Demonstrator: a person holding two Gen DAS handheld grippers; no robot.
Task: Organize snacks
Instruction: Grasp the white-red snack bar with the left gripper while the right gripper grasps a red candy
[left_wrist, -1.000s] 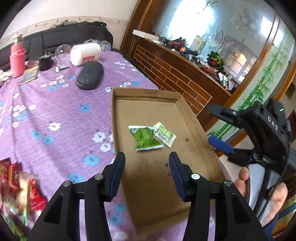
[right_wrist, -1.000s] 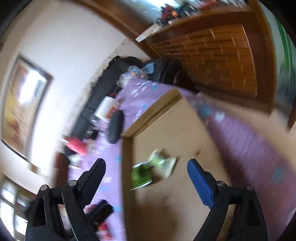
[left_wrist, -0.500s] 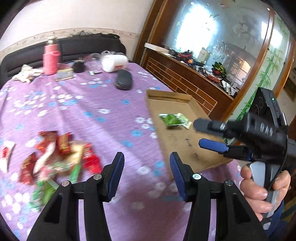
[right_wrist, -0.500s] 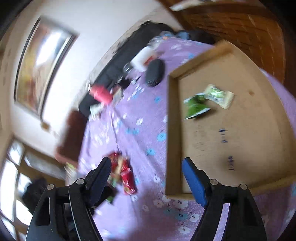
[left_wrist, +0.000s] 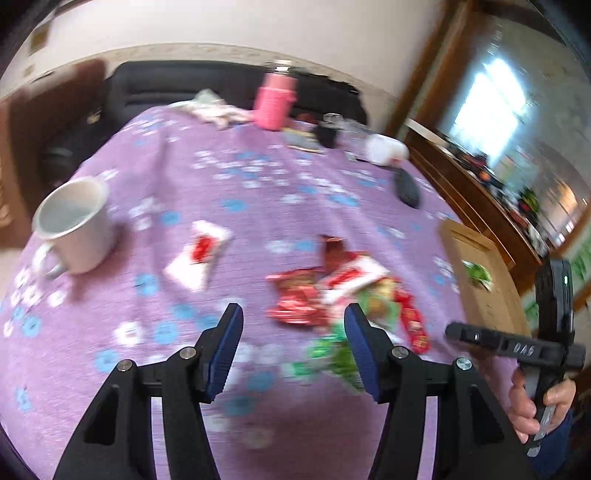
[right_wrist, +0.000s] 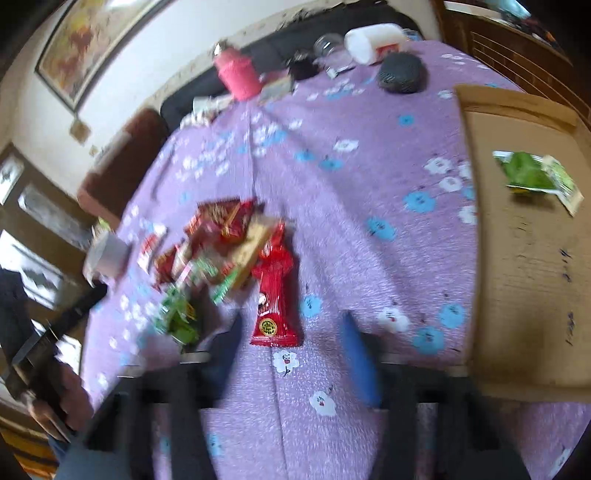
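Two hand-held grippers hang above a tabletop (left_wrist: 258, 206) draped in a purple cloth printed with blue and white flowers. The left gripper (left_wrist: 293, 345), seen from its own wrist camera, has its blue-padded fingers (left_wrist: 225, 343) apart and widening, with nothing between them; the cloth shows through the gap.

Just beyond it lies a loose heap of red, white and green snack packets (left_wrist: 343, 291), blurred by motion. A single white-and-red packet (left_wrist: 197, 256) lies apart to the heap's left, and a white enamel mug (left_wrist: 74, 225) stands near the tabletop's left edge.

The right gripper (right_wrist: 291, 354), blurred in its own view, shows fingers (right_wrist: 360, 363) drawing together over bare cloth, holding nothing. A long red snack packet (right_wrist: 275, 295) lies just ahead of them, at the near end of the heap. In the left wrist view the right gripper (left_wrist: 461, 334) appears side-on, gripped by a person's hand (left_wrist: 535, 402).

To the heap's right sits a shallow brown cardboard tray (right_wrist: 517, 295), holding two green snack packets (right_wrist: 532, 175) that touch each other. At the far end of the tabletop stand a pink flask (right_wrist: 238, 75), a white jar lying on its side (right_wrist: 373, 38) and a dark oval case (right_wrist: 400, 72).
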